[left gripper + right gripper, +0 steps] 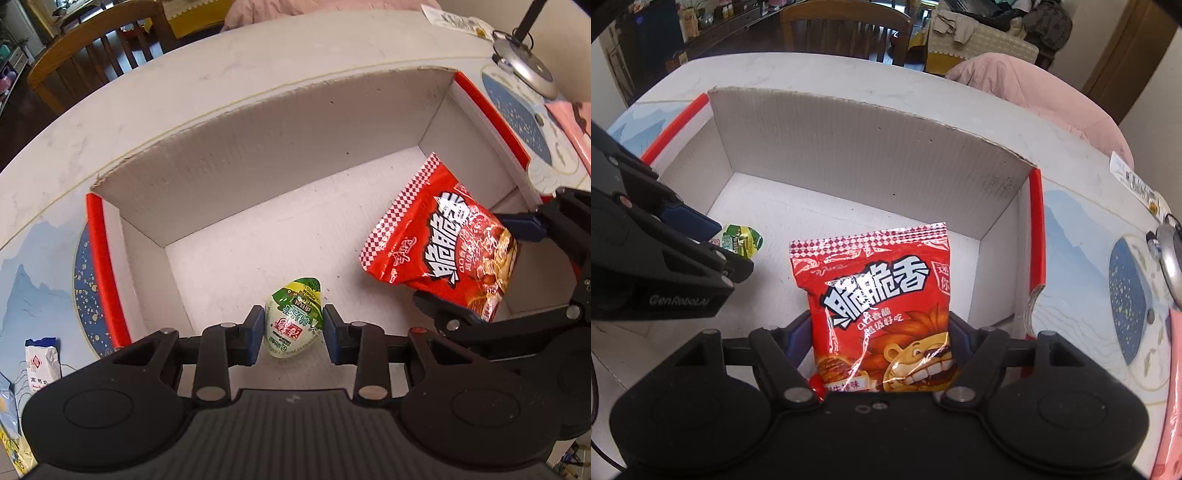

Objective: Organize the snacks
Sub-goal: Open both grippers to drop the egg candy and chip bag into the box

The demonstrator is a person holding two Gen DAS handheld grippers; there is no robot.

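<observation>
White marble-patterned tabletop [155, 85] carries a shallow open cardboard box [258, 133] with red-edged side flaps, and beyond the table's far edge stand a wooden chair [92, 44] and, in the right wrist view, a pink padded garment [1034, 88] and a cluttered room with a cloth-covered piece of furniture. Inside the box, over its white floor, the left gripper [293, 328] has its blue pads pressed on both sides of a small green-and-white jelly cup [295, 321], which it holds just above or at the box floor near the near-left part. Just to its right the right gripper [879, 332] is clamped on the lower part of a red snack bag [875, 306] printed with a cartoon lion, the bag standing upright between the jaws with its top edge free over the box floor. Apart from these two held snacks, the visible box floor shows nothing lying on it. Outside the box on the left, on a blue printed flap or mat [40, 258], lies a small white wrapped bar [42, 360]; at the far right of the table sit a white packet [458, 18] and a round metal stand base [524, 62] with a dark pole, beside a blue speckled disc print [517, 118].
</observation>
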